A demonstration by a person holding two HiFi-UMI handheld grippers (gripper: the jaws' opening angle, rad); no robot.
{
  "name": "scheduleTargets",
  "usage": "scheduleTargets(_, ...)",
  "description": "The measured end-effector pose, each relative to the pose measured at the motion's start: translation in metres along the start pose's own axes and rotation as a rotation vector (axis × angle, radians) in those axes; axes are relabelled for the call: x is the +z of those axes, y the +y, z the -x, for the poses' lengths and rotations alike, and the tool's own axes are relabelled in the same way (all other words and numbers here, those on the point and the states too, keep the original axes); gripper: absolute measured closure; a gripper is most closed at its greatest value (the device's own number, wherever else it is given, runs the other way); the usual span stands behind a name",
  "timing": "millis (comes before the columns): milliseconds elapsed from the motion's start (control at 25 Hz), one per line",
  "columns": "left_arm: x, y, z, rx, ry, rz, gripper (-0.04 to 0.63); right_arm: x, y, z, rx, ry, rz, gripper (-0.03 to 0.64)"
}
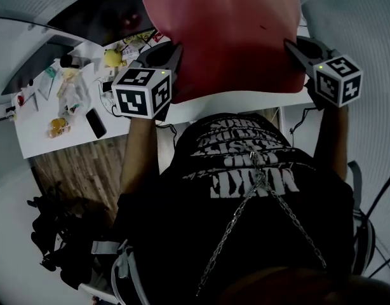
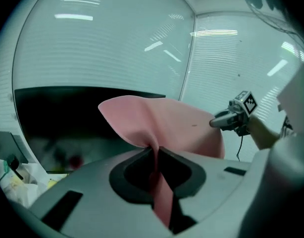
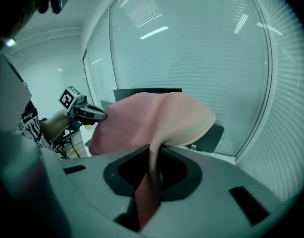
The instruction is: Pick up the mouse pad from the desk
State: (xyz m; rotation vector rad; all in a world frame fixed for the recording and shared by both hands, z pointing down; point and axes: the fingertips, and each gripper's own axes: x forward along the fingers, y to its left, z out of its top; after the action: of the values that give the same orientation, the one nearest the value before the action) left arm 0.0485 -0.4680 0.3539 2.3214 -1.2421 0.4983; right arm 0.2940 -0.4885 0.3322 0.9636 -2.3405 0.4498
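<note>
**Tech A:** Report position of mouse pad (image 1: 227,30).

**Tech B:** Pink. Off the counter (image 1: 55,135), held up in the air above it, touching nothing on it. Stretched broadly between two grip points, with upper edge curling over.

**Tech A:** Report left gripper (image 2: 155,150).

**Tech B:** Raised above counter, near its front edge. Fingers (image 2: 132,170) drawn nearly together, pinching left edge of mouse pad. Pink sheet visible in the slot between them, passing down through it.

**Tech A:** Report right gripper (image 3: 154,150).

**Tech B:** Also raised above counter, roughly level with left gripper. Fingers (image 3: 184,175) clamped on opposite edge of mouse pad in the same manner, with a strip of pink caught between them.

**Tech A:** List items on counter.

**Tech B:** Black phone (image 1: 95,122) lying flat close to front edge. Yellow toy (image 1: 114,56) farther back. Assorted small clutter toward left end, too small to identify. Dark monitor (image 1: 100,14) along far edge.

**Tech A:** Note surroundings of counter.

**Tech B:** Wood floor (image 1: 80,164) below front edge. Person in black printed shirt (image 1: 246,164) standing at front of counter, with chain (image 1: 246,208) hanging down the shirt.
</note>
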Motion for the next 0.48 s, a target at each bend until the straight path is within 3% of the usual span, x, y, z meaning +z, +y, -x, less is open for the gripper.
scheduleTargets(240, 0.036, -0.007, 0.026, -0.009, -0.060, -0.044, 0.548, 0.032, 0.000, 0.025, -0.002, -0.058, 0.030, 0.565)
scheduleTargets(480, 0.030, -0.006, 0.027, -0.015, -0.036, -0.050, 0.548, 0.029, 0.003, 0.019, 0.007, -0.040, 0.033, 0.565)
